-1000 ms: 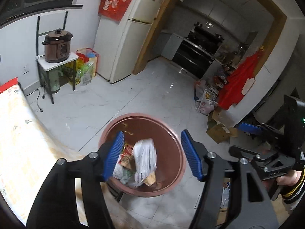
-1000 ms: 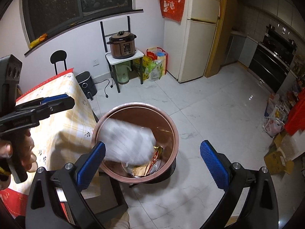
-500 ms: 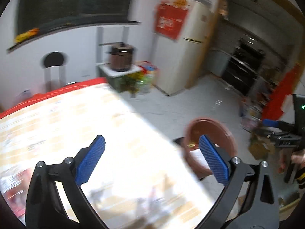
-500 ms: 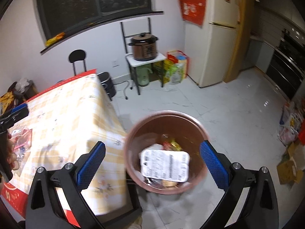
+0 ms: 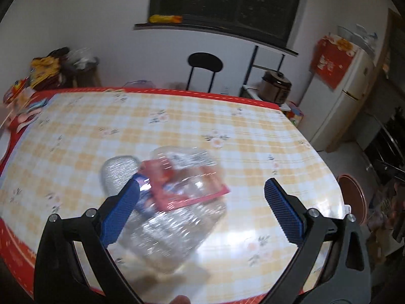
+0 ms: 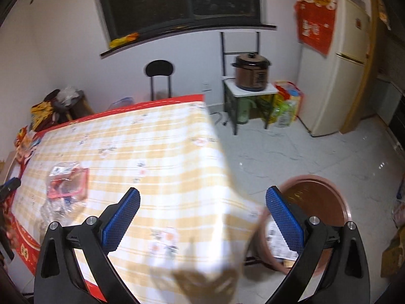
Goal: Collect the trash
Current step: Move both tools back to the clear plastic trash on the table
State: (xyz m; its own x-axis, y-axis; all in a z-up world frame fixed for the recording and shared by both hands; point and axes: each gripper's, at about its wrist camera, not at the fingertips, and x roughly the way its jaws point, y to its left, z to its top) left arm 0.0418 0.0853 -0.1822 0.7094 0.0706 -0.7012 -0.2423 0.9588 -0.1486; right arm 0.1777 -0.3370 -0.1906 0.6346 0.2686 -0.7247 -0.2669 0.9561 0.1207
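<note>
A pile of trash lies on the yellow checked tablecloth [image 5: 202,116]: a clear and red plastic wrapper [image 5: 187,177], a crumpled clear plastic bag [image 5: 174,230] under it and a silvery packet [image 5: 116,172]. My left gripper [image 5: 202,210] is open and hovers just above this pile. My right gripper [image 6: 202,220] is open and empty over the table's right edge. The same trash shows at the left in the right wrist view [image 6: 67,186]. The brown round bin [image 6: 316,215] stands on the floor right of the table, with a white wrapper [image 6: 281,238] inside.
A black chair [image 5: 205,68] stands behind the table. A pressure cooker [image 6: 251,72] sits on a small stand, next to a fridge [image 6: 336,71]. Bags and clutter [image 5: 50,71] lie at the far left. The bin also shows at the table's right edge [image 5: 351,197].
Both grippers have swung left from above the bin to the table. A white wrapper fell into the bin. My left gripper has opened wider and now hovers over the trash pile.
</note>
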